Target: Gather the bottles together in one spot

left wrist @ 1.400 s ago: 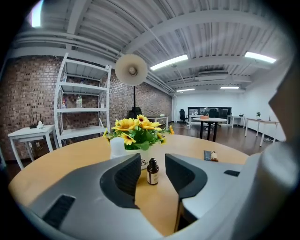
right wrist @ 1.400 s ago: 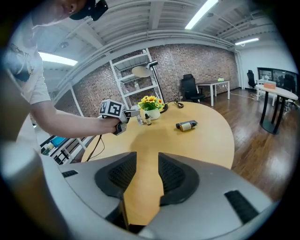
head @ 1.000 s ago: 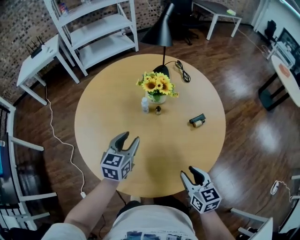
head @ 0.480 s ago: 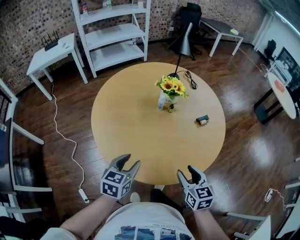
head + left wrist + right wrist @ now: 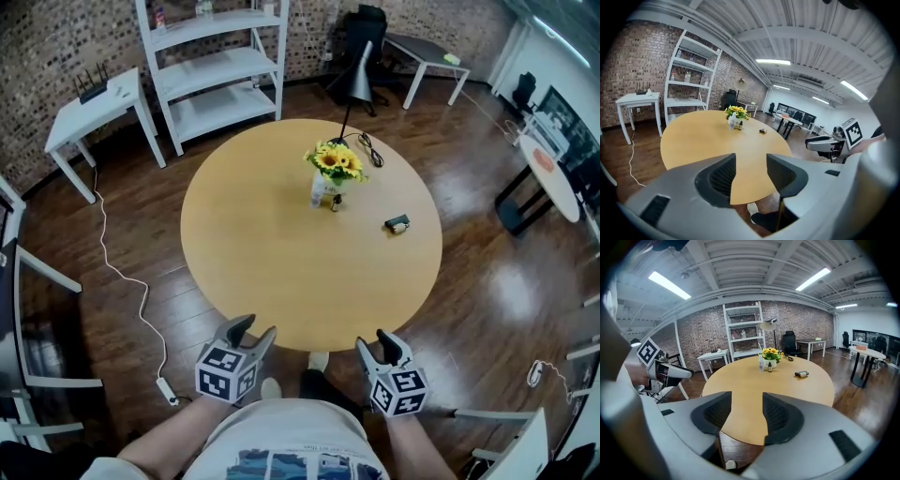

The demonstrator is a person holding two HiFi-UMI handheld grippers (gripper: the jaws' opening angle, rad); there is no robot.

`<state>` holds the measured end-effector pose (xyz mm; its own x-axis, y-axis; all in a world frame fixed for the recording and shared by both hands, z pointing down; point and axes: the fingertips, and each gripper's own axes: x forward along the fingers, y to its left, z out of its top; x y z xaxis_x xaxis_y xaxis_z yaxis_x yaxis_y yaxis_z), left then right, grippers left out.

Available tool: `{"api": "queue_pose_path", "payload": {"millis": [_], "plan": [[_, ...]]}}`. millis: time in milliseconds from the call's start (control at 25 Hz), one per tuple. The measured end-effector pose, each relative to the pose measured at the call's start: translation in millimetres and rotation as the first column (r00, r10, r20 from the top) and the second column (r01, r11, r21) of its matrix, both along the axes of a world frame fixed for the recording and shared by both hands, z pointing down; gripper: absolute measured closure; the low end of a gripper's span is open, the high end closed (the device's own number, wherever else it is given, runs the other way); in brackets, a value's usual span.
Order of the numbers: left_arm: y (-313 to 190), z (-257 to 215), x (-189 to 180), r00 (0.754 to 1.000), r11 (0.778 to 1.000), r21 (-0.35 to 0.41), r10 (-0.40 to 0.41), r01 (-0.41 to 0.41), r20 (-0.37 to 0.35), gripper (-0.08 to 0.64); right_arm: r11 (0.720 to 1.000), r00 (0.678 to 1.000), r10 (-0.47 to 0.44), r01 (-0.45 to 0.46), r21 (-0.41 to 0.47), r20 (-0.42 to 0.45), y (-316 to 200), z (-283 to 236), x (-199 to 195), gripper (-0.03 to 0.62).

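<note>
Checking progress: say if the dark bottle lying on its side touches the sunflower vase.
No, the small dark bottle lies alone on the round wooden table, apart from the sunflower vase.

We are counting three bottles on one round table (image 5: pixel 234 281): one pale bottle (image 5: pixel 317 190) and one small dark bottle (image 5: pixel 333 202) are standing, and one lying bottle (image 5: pixel 397 223) is resting on its side. We are also counting one vase of sunflowers (image 5: pixel 337 162), one black lamp (image 5: pixel 359 81) and one black cable (image 5: pixel 368 148). Around the table we are seeing one white shelf unit (image 5: pixel 211 66), one black chair (image 5: pixel 366 26), one white floor cable (image 5: pixel 131 281) and three white side tables: one left (image 5: pixel 94 111), one behind (image 5: pixel 427 49) and one right (image 5: pixel 551 176).
</note>
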<state>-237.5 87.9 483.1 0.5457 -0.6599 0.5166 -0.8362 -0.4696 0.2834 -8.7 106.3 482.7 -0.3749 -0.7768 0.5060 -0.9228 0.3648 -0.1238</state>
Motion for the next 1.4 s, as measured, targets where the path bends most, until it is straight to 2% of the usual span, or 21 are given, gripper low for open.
{"api": "queue_pose_path", "payload": {"millis": [200,360,560,720,1040,1120,1280,1400], "plan": [[-9.1,3.3,-3.5,1.0,1.0,0.004,-0.003,0.003,0.002,0.379,0.999,0.999,0.033,-0.033,0.002,-0.011,-17.6,3.4,15.6,0.36],[-25.9,13.4,2.3,1.0,1.0,-0.018,0.001,-0.001,0.003,0.379,0.997,0.997,0.081,-0.081,-0.018,-0.005,-55.4,17.1,49.6,0.36],[-58.1,14.8,13.0,0.999,0.998,-0.038,-0.047,0.047,0.006,0.379,0.983,0.982,0.173,-0.167,-0.078,0.07,-139.5,40.4,115.4,0.36],[-87.8,14.8,26.0,0.996,0.997,-0.047,-0.063,0.066,0.067,0.379,0.968,0.963,0.23,-0.212,-0.135,0.137,-219.4,60.9,159.7,0.36],[-129.8,14.6,62.1,0.986,0.989,-0.091,-0.105,0.117,0.133,0.379,0.922,0.914,0.327,-0.254,-0.291,0.239,-338.4,118.2,209.3,0.36],[-135.0,16.0,68.6,0.984,0.987,-0.1,-0.111,0.125,0.14,0.379,0.896,0.888,0.377,-0.277,-0.347,0.265,-357.6,141.4,217.0,0.359],[-137.0,16.1,76.0,0.981,0.987,-0.111,-0.092,0.112,0.174,0.379,0.814,0.778,0.529,-0.354,-0.46,0.339,-381.3,174.2,234.5,0.359],[-139.6,17.6,74.6,0.979,0.986,-0.12,-0.091,0.114,0.184,0.379,0.77,0.728,0.593,-0.39,-0.505,0.344,-395.5,185.9,241.1,0.359]]}}
